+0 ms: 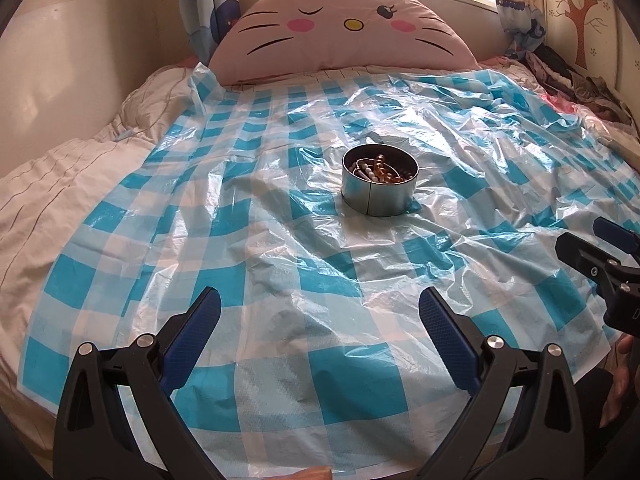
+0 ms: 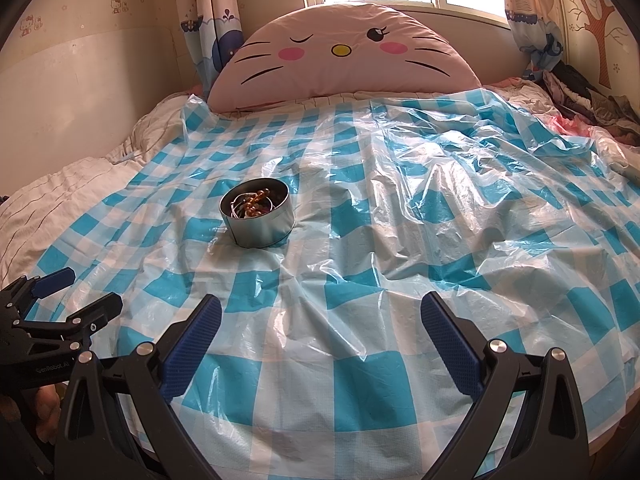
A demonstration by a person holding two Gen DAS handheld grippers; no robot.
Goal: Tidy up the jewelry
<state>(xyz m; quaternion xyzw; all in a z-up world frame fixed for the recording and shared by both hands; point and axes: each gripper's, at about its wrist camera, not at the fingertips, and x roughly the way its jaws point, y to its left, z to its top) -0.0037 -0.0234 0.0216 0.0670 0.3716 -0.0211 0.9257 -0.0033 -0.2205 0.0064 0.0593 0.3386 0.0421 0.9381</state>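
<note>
Both sets of jaws stand wide and hold nothing, the left gripper (image 1: 320,312) and right gripper (image 2: 320,316) side by side over the bed's near edge; nothing seems left to grasp. The jewelry (image 1: 380,168) lies heaped inside a round tin (image 1: 378,196), mid-bed on the checked plastic sheet (image 1: 280,240), well clear of every edge; that sheet likely protects the bedding.

A plastic sheet (image 1: 280,240) lies spread over the bed (image 1: 60,200), and a round tin (image 1: 379,192) stands on it at 12 o'clock from the left tool (image 1: 320,316) and 11 o'clock from the right tool (image 2: 321,318). Beaded jewelry (image 1: 384,170) lies inside the tin. A cushion (image 1: 340,28) stands behind the sheet, with a clothes pile (image 2: 592,100) at its 3 o'clock.
</note>
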